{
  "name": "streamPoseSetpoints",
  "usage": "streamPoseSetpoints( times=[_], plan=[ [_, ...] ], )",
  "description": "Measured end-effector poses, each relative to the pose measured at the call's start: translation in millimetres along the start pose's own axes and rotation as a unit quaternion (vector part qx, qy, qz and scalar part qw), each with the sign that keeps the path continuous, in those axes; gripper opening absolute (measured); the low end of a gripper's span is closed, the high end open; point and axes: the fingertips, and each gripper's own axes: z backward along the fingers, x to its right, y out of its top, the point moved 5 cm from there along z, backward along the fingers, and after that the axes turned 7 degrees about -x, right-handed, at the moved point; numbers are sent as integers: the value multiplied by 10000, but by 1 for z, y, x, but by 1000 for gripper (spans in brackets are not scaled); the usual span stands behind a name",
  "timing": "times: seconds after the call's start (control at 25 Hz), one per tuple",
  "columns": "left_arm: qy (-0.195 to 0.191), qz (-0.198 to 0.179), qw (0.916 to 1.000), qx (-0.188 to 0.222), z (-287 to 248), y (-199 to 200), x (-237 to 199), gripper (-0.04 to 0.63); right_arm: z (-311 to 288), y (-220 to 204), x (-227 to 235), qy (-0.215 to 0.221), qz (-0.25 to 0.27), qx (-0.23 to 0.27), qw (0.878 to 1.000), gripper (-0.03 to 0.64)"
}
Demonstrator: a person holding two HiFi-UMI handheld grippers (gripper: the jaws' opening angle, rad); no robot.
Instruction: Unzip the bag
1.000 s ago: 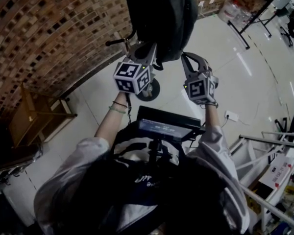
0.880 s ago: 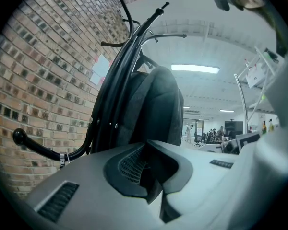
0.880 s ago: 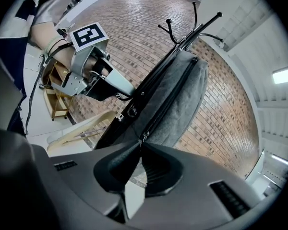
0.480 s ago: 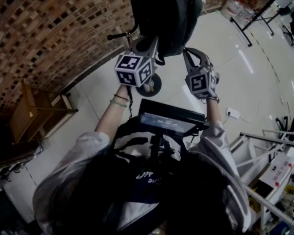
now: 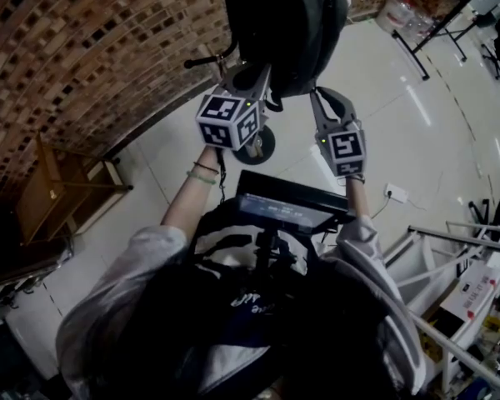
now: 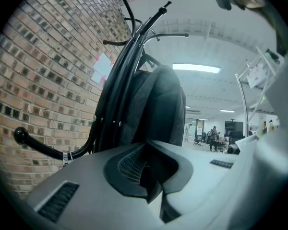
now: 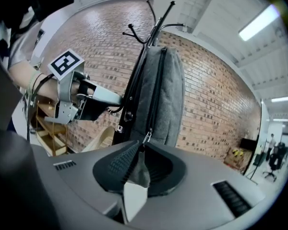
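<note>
Bag (image 5: 283, 23) hangs on rack (image 6: 129, 66). My left hand-held gripper (image 6: 145, 170) pinches bag fabric, I judge to keep zip taut. Right hand-held gripper (image 7: 134, 156) jaws opening, pull (image 7: 146, 138) between them.

One grey bag (image 5: 283, 23), one black coat stand (image 6: 137, 51), two hand-held grippers (image 5: 252, 77) (image 5: 323, 94).

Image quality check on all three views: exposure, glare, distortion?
Head view: underexposed, backpack nearly black, glare streaks on the floor. Left gripper view: strong fisheye with black corners, ceiling light blown out. Right gripper view: better lit, brick wall bowed by the lens.
</note>
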Motion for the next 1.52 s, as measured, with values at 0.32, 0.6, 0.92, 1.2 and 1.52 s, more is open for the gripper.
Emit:
streamPoseSetpoints(
  times=[0.32, 0.6, 0.92, 1.2, 1.52],
  plan=[
    [39, 126, 9999, -67, 4, -9, -3, 8, 25, -11, -6, -43, -1722, 119, 9850, 8],
    [-68, 265, 9995, -180, 7, -22, 5, 8, 38, 6, -7, -197, -2269, 385, 9730, 5],
    [-113, 271, 9992, -259, 6, -30, 10, 8, 36, 9, -12, -144, -2335, 429, 9713, 5],
    [-112, 292, 9991, -289, 9, -32, 13, 8, 35, 10, -11, -159, -2412, 492, 9691, 4],
    [-102, 294, 9990, -313, 10, -34, 15, 8, 35, 15, -13, -78, -2443, 512, 9683, 3]
  ],
)
